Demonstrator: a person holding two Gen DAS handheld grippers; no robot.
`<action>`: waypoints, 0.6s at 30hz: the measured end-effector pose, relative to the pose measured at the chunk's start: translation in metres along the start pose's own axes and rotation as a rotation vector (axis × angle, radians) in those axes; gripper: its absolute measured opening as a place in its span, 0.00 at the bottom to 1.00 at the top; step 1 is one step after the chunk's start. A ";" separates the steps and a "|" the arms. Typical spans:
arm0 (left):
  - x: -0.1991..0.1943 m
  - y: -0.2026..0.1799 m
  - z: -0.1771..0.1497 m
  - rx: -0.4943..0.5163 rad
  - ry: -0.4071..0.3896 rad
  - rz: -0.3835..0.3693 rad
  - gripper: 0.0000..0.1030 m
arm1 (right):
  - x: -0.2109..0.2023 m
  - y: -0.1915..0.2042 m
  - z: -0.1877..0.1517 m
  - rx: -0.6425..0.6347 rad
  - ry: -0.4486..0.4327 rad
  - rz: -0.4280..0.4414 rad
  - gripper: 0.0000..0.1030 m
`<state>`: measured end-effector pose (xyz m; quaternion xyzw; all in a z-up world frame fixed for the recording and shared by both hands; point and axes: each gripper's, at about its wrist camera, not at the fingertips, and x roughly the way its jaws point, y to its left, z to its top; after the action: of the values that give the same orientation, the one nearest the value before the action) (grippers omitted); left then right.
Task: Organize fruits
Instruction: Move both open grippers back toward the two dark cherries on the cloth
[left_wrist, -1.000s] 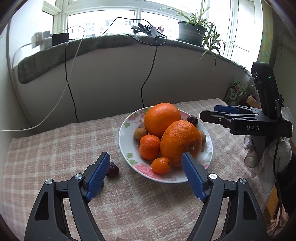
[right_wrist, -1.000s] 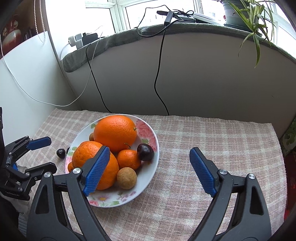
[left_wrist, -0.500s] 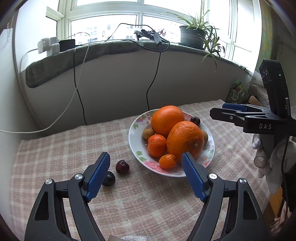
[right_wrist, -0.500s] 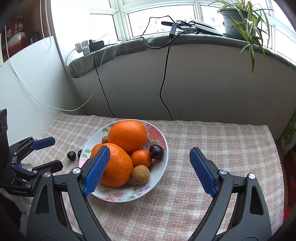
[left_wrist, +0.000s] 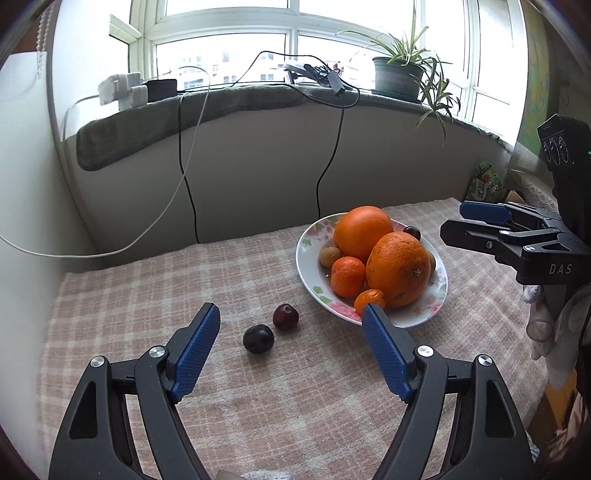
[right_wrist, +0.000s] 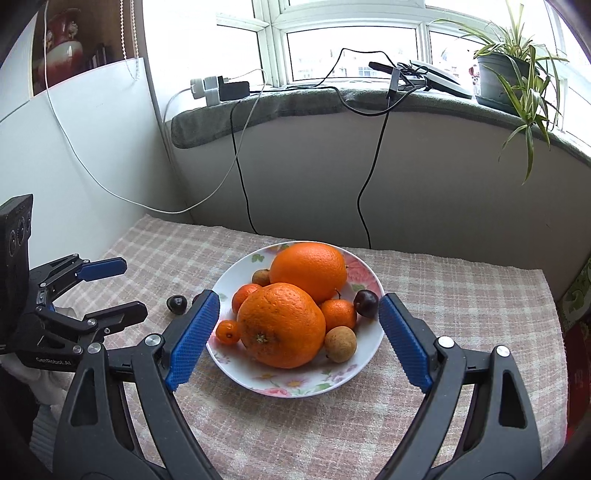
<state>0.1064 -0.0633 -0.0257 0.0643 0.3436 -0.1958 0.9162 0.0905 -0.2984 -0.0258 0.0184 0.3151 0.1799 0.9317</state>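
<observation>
A white flowered plate (left_wrist: 306, 269) (right_wrist: 295, 384) holds two big oranges (left_wrist: 398, 268) (right_wrist: 281, 324), small tangerines (left_wrist: 346, 276), brown longans (right_wrist: 340, 344) and a dark cherry (right_wrist: 365, 302). Two dark cherries (left_wrist: 285, 316) (left_wrist: 258, 338) lie on the checked cloth left of the plate; one cherry (right_wrist: 176, 304) shows in the right wrist view. My left gripper (left_wrist: 291, 347) is open and empty, hovering short of those two cherries. My right gripper (right_wrist: 299, 332) is open and empty, its fingers framing the plate from the near side.
The checked cloth (left_wrist: 147, 288) covers the table up to a curved grey wall with a padded sill (right_wrist: 295, 107). Cables (left_wrist: 184, 177) hang down the wall. A potted plant (right_wrist: 509, 74) and chargers (left_wrist: 122, 88) sit on the sill. A gloved hand (left_wrist: 543, 321) holds the right gripper.
Both grippers pulled back from the plate, so it looks smaller and farther. The left view swung left, bringing both loose cherries into sight between its fingers.
</observation>
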 end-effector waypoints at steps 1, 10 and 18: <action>-0.001 0.003 -0.001 0.000 0.000 0.004 0.77 | -0.001 0.004 -0.001 -0.005 -0.002 0.004 0.88; -0.002 0.039 -0.020 0.014 0.018 0.047 0.77 | 0.000 0.042 -0.010 -0.090 -0.008 0.019 0.88; -0.002 0.059 -0.030 0.004 0.045 0.003 0.65 | 0.019 0.073 -0.009 -0.221 0.070 0.146 0.87</action>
<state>0.1109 -0.0009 -0.0476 0.0709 0.3637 -0.1934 0.9085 0.0759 -0.2246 -0.0334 -0.0676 0.3236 0.2816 0.9008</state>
